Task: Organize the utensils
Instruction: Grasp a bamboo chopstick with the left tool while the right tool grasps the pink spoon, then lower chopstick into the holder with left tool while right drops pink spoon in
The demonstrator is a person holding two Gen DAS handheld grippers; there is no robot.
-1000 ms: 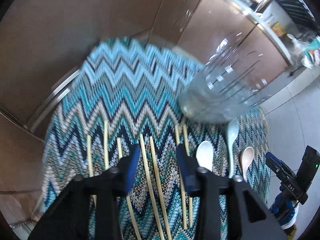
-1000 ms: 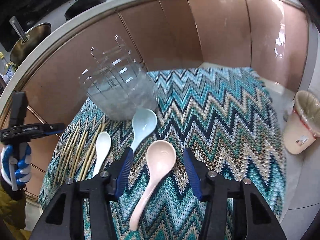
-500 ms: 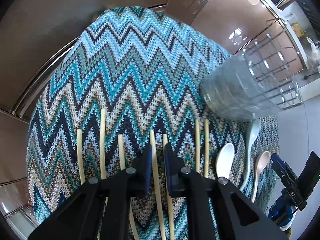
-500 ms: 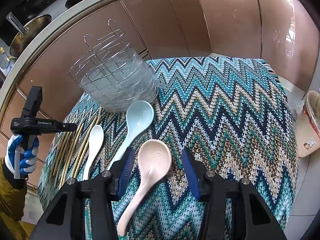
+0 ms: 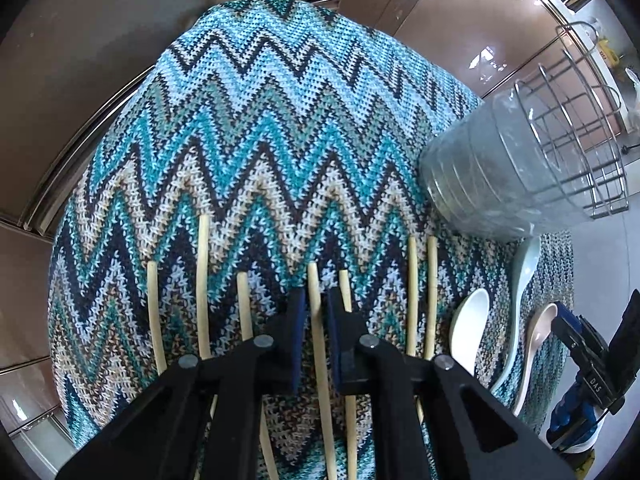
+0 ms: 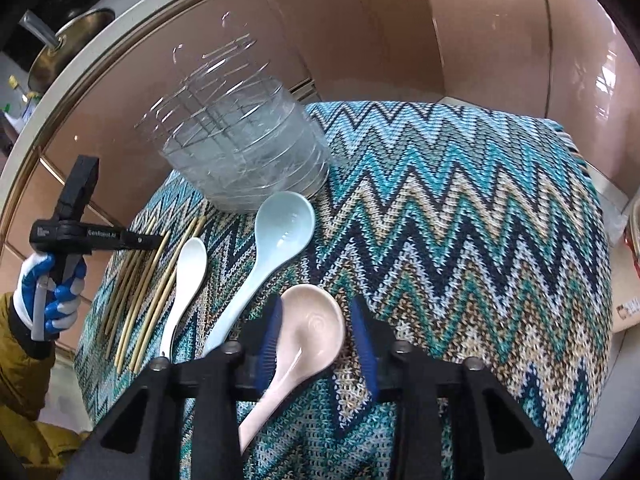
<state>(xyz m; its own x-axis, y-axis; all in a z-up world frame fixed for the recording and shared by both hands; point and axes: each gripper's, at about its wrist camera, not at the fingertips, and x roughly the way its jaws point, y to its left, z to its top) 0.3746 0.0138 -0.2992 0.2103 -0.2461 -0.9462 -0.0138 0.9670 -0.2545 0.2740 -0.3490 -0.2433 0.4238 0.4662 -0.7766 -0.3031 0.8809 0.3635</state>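
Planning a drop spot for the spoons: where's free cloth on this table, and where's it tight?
Free: the wide stretch of cloth right of the pink spoon and the holder, out to the table edge; also the far cloth beyond the chopsticks. Crowded: the near strip, chopsticks then white spoon, blue spoon and pink spoon side by side, with the holder just behind.

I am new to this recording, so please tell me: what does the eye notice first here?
The blue zigzag cloth fills both views. On it, the left gripper pinches one bamboo chopstick, and the right gripper straddles the pink spoon, jaws open. A clear utensil holder stands behind the spoons.
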